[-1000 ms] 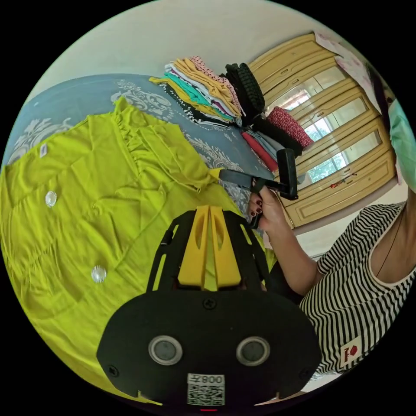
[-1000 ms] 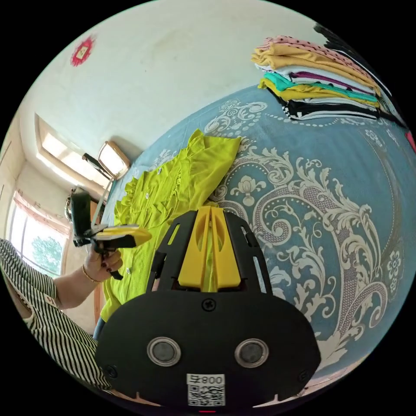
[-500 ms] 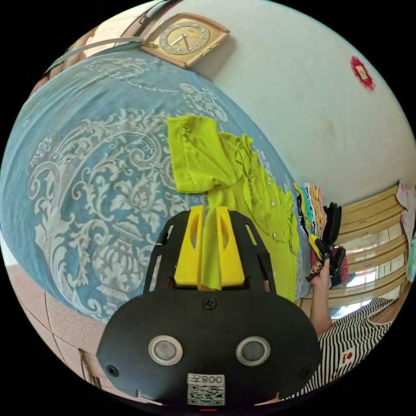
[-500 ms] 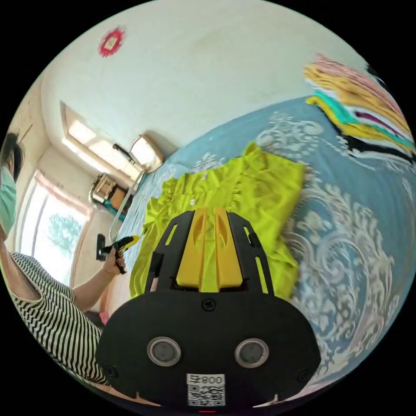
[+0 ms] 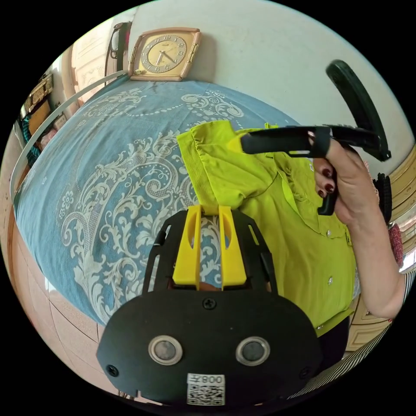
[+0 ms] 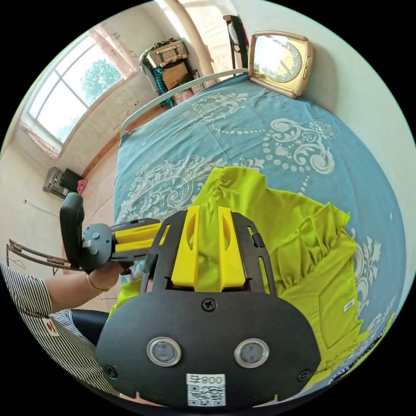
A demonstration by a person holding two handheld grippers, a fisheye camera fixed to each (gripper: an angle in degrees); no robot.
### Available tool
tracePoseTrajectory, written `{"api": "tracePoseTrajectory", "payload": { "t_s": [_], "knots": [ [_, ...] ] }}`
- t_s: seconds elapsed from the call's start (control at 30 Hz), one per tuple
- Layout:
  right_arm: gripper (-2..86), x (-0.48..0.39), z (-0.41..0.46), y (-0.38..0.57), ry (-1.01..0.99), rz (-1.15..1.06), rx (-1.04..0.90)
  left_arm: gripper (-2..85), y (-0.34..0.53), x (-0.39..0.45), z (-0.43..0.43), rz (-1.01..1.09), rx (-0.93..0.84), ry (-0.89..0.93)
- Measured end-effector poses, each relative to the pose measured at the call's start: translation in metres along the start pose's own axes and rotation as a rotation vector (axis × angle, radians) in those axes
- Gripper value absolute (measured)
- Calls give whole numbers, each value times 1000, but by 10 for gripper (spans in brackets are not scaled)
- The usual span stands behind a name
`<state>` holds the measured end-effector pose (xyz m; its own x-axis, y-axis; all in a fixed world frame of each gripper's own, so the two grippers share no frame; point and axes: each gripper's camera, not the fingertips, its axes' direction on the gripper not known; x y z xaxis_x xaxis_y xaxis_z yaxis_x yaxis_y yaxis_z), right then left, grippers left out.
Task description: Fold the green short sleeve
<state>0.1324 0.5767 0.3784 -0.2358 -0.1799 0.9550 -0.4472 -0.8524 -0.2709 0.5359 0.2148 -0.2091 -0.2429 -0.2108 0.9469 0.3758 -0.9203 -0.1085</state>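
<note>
The green short-sleeved shirt [image 5: 303, 242] lies flat on the blue patterned bedspread [image 5: 108, 173], buttons up. Its gathered sleeve [image 5: 212, 169] spreads out toward the clock. My left gripper [image 5: 209, 210] stands open, tips at the sleeve's edge, with bedspread showing through the gap. A hand holds the right gripper [image 5: 237, 143] just above the sleeve's shoulder seam. In the right gripper view, my right gripper [image 6: 208, 211] hovers open over the shirt [image 6: 303, 242] and green cloth shows between its jaws. The sleeve [image 6: 234, 186] lies beyond its tips, and the left gripper [image 6: 143, 239] sits close at the left.
A framed clock [image 5: 164, 54] leans on the wall at the bed's far end. A metal bed rail [image 5: 56, 117] curves along the side, with tiled floor [image 5: 39, 312] beyond it. A window [image 6: 73, 91] and stacked boxes [image 6: 167, 54] stand across the room. The person's striped top [image 6: 26, 299] is at the edge.
Both cameras have swung round toward the clock end of the bed. The shirt now lies spread flat. Both grippers' jaws stand wider apart, and cloth no longer fills the left gap.
</note>
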Motion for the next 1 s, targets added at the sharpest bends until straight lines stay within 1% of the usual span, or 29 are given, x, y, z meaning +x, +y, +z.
{"api": "tracePoseTrajectory", "payload": {
  "t_s": [0.1,0.13,0.23,0.3,0.37,0.57,0.63,0.73,0.8,0.83,0.9,1.0],
  "knots": [
    [77,-16,26,-78,-4,-31,-36,69,11,-10,-3,-2,6,3],
    [77,-19,31,-91,-2,-35,-42,68,13,-12,-4,-3,7,5],
    [74,-29,61,-150,81,-54,-118,62,21,-21,-6,-7,10,16],
    [45,-31,81,-183,125,-47,-168,53,27,-25,-9,1,13,10],
    [31,-33,81,-200,177,-53,-151,39,31,-26,-10,19,11,15],
    [8,-26,79,-232,209,-69,-122,25,40,-36,-15,18,7,68],
    [6,-15,76,-240,173,-50,-121,23,43,-39,-18,7,15,84],
    [3,12,63,-247,49,-2,-80,21,48,-39,-33,10,66,93],
    [2,40,30,-244,-76,26,28,21,51,-30,-50,45,119,77],
    [2,48,21,-242,-107,35,52,21,51,-27,-55,61,133,73],
    [2,92,-21,-227,-271,73,158,21,51,-6,-73,138,186,40],
    [2,153,-64,-194,-410,122,230,21,51,29,-90,272,233,2]
  ]
}}
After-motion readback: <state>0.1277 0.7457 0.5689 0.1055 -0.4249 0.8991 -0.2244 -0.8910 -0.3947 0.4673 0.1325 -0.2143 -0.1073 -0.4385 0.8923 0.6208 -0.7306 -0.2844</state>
